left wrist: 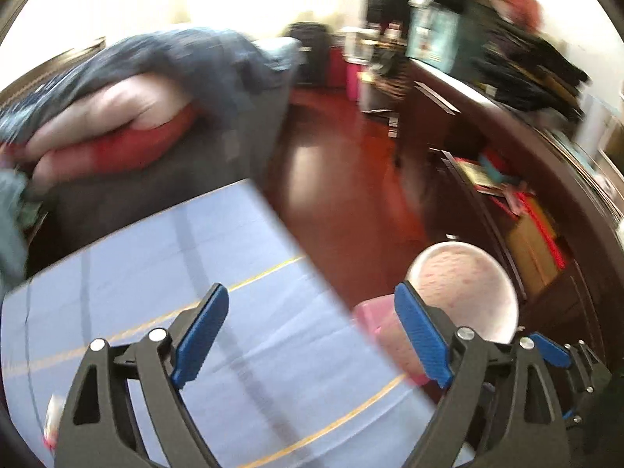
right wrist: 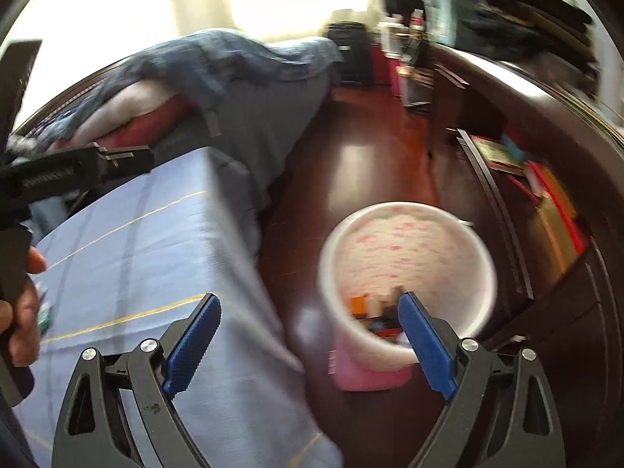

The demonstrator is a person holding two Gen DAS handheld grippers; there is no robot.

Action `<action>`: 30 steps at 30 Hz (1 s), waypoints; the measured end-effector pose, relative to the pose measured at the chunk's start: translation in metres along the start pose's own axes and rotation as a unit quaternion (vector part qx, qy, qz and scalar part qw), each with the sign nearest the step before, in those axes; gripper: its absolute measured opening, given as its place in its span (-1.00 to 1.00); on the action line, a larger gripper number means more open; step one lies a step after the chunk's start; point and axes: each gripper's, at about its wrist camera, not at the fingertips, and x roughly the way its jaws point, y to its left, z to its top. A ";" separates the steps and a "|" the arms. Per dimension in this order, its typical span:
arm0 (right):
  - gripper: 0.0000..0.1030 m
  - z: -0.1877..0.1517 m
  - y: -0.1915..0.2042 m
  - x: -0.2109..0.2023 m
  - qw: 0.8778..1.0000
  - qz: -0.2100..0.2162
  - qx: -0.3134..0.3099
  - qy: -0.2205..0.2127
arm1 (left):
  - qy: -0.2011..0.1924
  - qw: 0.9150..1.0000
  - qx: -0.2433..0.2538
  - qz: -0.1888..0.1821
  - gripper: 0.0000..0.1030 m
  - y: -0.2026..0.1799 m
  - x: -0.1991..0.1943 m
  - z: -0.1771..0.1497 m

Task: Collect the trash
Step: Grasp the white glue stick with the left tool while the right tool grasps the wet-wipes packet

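Observation:
My left gripper [left wrist: 310, 292] is open with nothing between its blue pads [left wrist: 202, 335]. It hangs over the corner of a table with a light blue cloth [left wrist: 175, 257]. A pink bin with a white liner [left wrist: 468, 288] stands on the floor just right of that corner. My right gripper [right wrist: 309, 298] is open and empty, above the bin [right wrist: 409, 253]. Several bits of trash [right wrist: 374, 312] lie at the bin's bottom. A small white and red scrap [left wrist: 52, 417] lies on the cloth at the lower left. The view is blurred.
A hand [right wrist: 23, 312] holds the black body of the left tool [right wrist: 58, 173] over the table [right wrist: 136, 257]. Behind are a couch with a blue blanket [left wrist: 187, 62] and red cushion [left wrist: 128, 148], a red-brown floor [left wrist: 331, 179] and a dark shelf with books [right wrist: 546, 195].

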 end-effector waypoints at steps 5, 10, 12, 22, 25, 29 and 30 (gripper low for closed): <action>0.80 -0.007 0.055 -0.006 0.998 0.047 -0.051 0.004 | 0.009 0.995 -0.041 0.092 0.75 0.073 -0.025 -0.032; 0.80 -0.015 0.102 -0.009 0.992 0.087 -0.092 0.011 | 0.032 0.989 -0.066 0.131 0.76 0.137 -0.043 -0.065; 0.80 -0.020 0.121 -0.011 0.988 0.104 -0.110 0.015 | 0.038 0.986 -0.070 0.145 0.75 0.159 -0.048 -0.075; 0.80 -0.037 0.184 -0.020 0.975 0.144 -0.167 0.024 | 0.073 0.979 -0.115 0.153 0.73 0.244 -0.056 -0.120; 0.80 -0.041 0.198 -0.020 0.973 0.149 -0.176 0.027 | 0.086 0.977 -0.130 0.143 0.56 0.255 -0.052 -0.130; 0.80 -0.044 0.216 -0.020 0.969 0.156 -0.187 0.033 | 0.095 0.977 -0.137 0.134 0.40 0.264 -0.045 -0.140; 0.80 -0.045 0.220 -0.019 0.969 0.156 -0.190 0.033 | 0.096 0.977 -0.138 0.132 0.34 0.265 -0.044 -0.142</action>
